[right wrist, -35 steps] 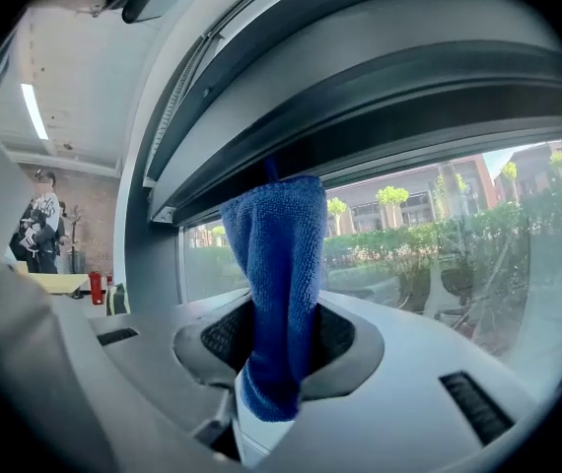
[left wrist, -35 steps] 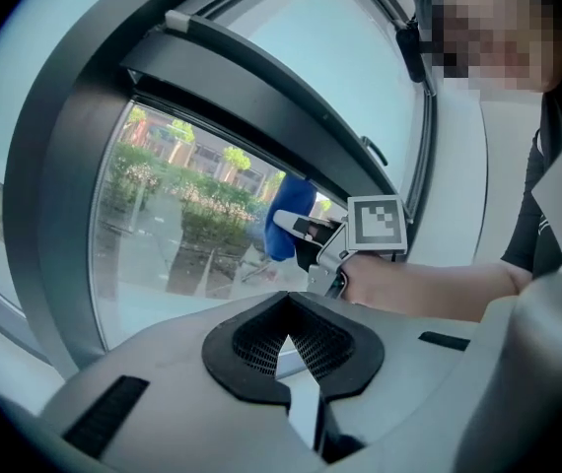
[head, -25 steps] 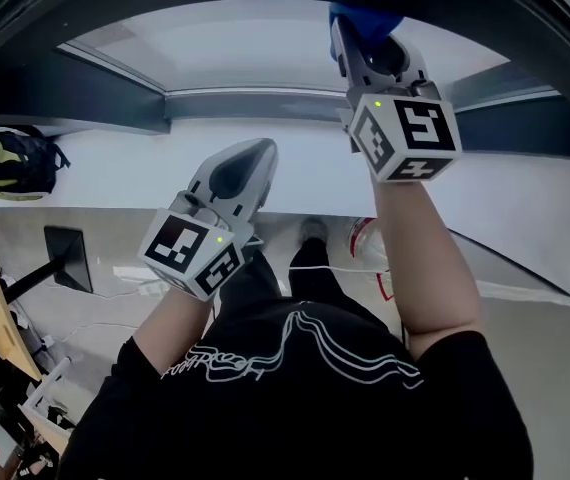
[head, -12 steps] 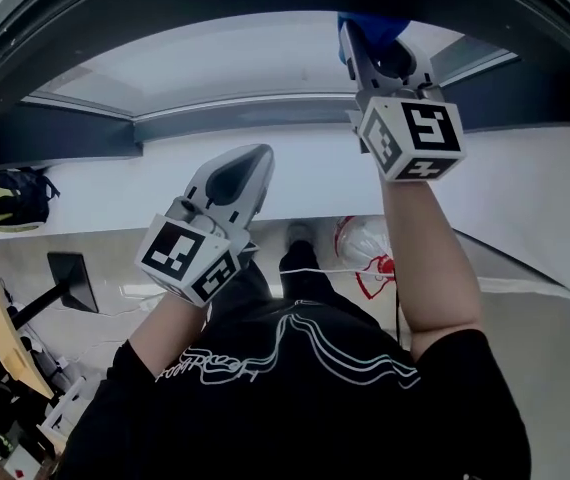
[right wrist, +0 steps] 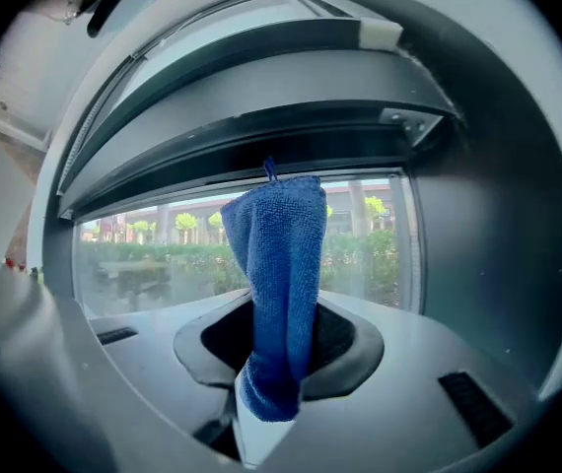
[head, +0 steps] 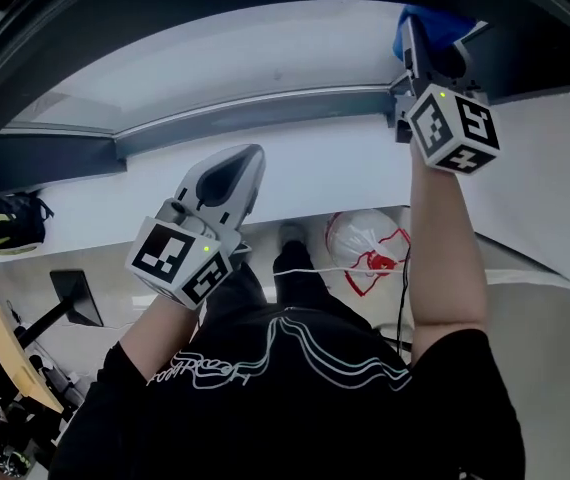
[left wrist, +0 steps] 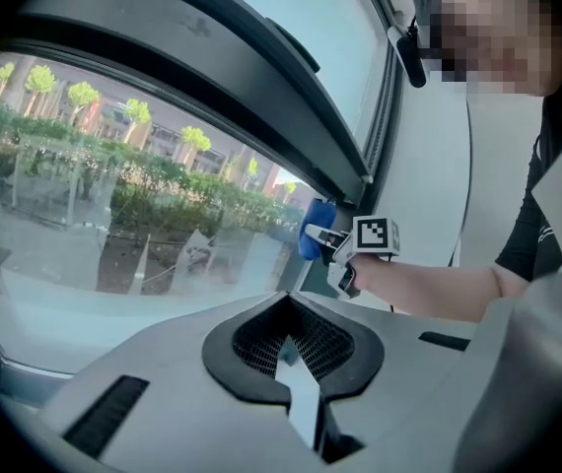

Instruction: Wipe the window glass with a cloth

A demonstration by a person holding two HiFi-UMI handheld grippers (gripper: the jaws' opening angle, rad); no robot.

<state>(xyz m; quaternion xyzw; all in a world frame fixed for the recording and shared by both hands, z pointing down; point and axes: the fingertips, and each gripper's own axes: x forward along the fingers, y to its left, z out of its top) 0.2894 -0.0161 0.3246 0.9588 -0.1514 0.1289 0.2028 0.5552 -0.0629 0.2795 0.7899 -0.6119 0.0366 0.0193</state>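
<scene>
The right gripper view showed what the head view barely did: the blue cloth (right wrist: 283, 284) stood upright, pinched fast by the right gripper (right wrist: 279, 368), near the upper edge of the window glass (right wrist: 153, 249). The left gripper (left wrist: 296, 358), below the glass, was clenched on nothing.

— Any writing to read there?
— None. The cube (head: 180, 258) on the left tongs (head: 248, 158) and the one on the right tongs (head: 417, 30) carry only black-and-white square patterns.
— And the shirt (head: 295, 418)?
— Its white scrawl (head: 265, 353) can't be read. The red print on the plastic bag (head: 360, 230) is too small.
</scene>
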